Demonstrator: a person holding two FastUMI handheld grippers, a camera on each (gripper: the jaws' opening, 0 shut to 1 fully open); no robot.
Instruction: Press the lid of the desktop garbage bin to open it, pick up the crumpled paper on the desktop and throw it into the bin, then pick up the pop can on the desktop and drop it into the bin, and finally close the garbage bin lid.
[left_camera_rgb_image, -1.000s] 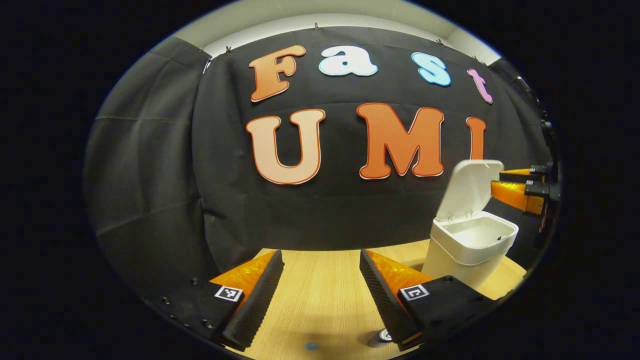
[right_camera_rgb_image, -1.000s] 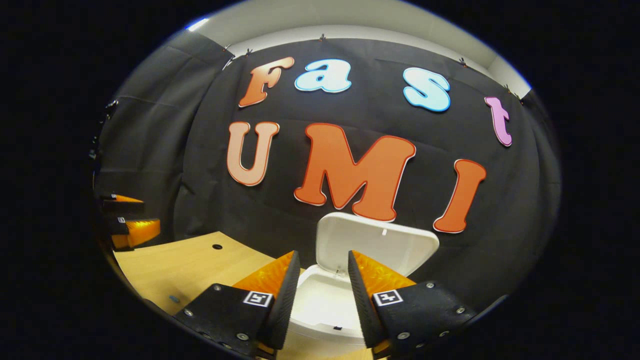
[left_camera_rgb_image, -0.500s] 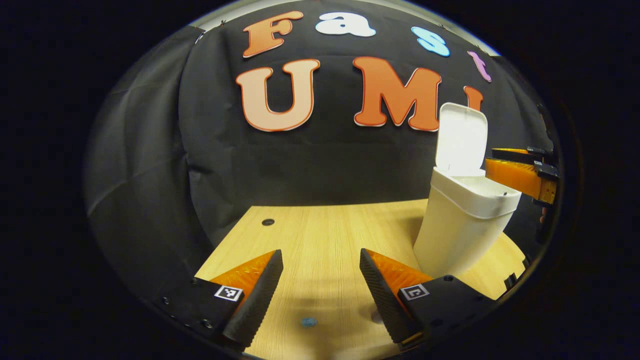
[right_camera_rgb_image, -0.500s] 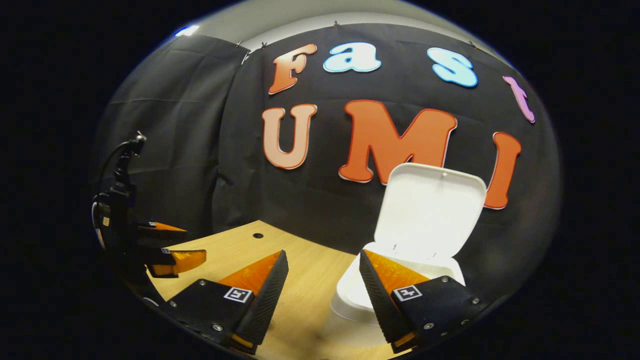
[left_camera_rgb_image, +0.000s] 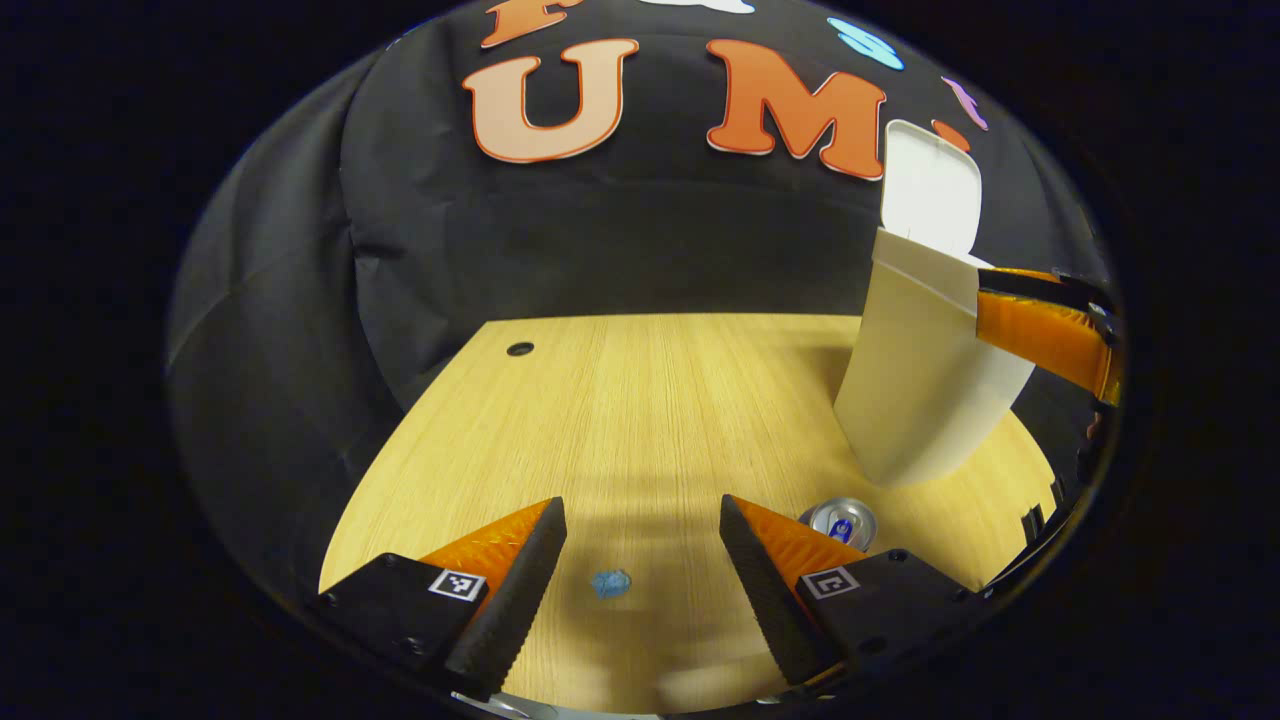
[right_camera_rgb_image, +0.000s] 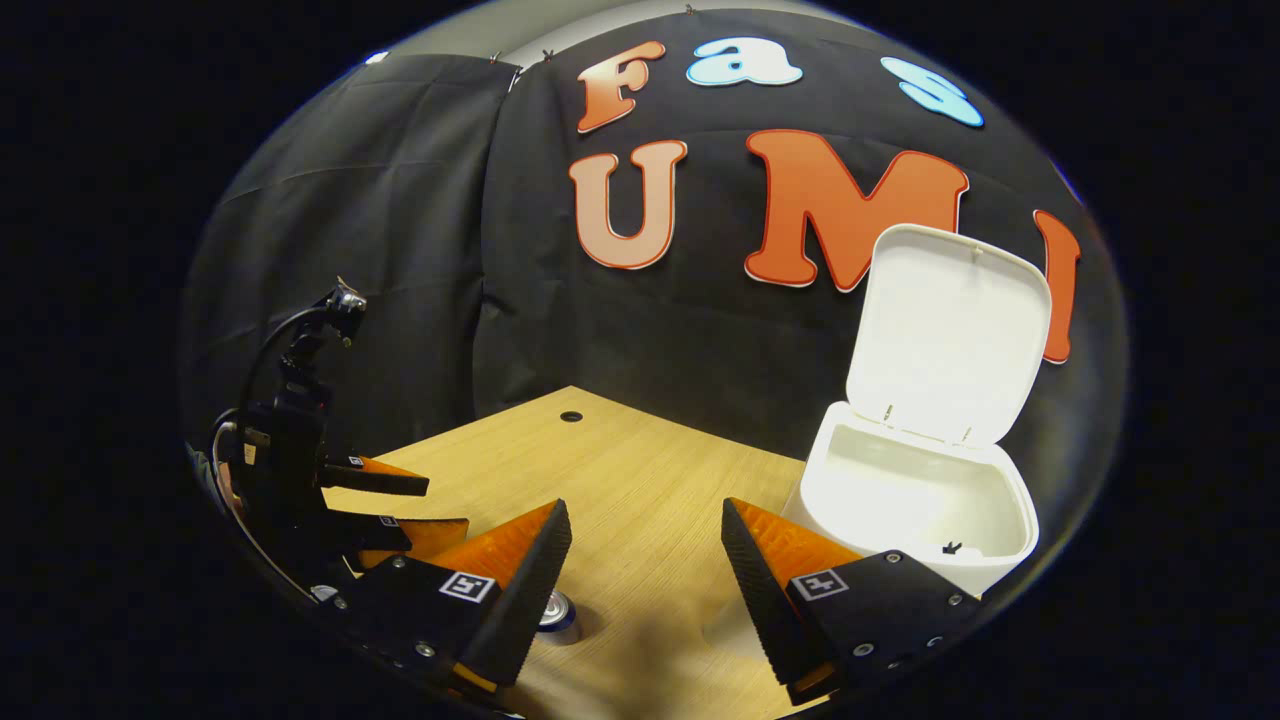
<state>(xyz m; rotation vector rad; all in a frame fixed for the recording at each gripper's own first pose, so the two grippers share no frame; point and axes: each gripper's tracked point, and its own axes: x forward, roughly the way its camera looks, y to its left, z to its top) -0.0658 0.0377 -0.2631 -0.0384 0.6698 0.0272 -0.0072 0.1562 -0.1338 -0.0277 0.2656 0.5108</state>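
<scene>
The white bin stands at the right of the wooden table with its lid flipped up. A small blue crumpled wad lies on the table between my left gripper's open fingers, below them. The pop can stands upright just right of those fingers. My right gripper is open and holds nothing, left of the bin and its raised lid. The can peeks out by its left finger. The right gripper shows beside the bin's rim.
A round cable hole sits near the table's far left corner, also visible as a hole in the right gripper view. The left gripper with its cable and mount hovers at the table's left side. Black cloth walls close the back.
My left gripper has dropped toward the table, bringing the blue wad and the can between and beside its fingers. My right gripper has shifted left, off the bin's opening. Lid stays up.
</scene>
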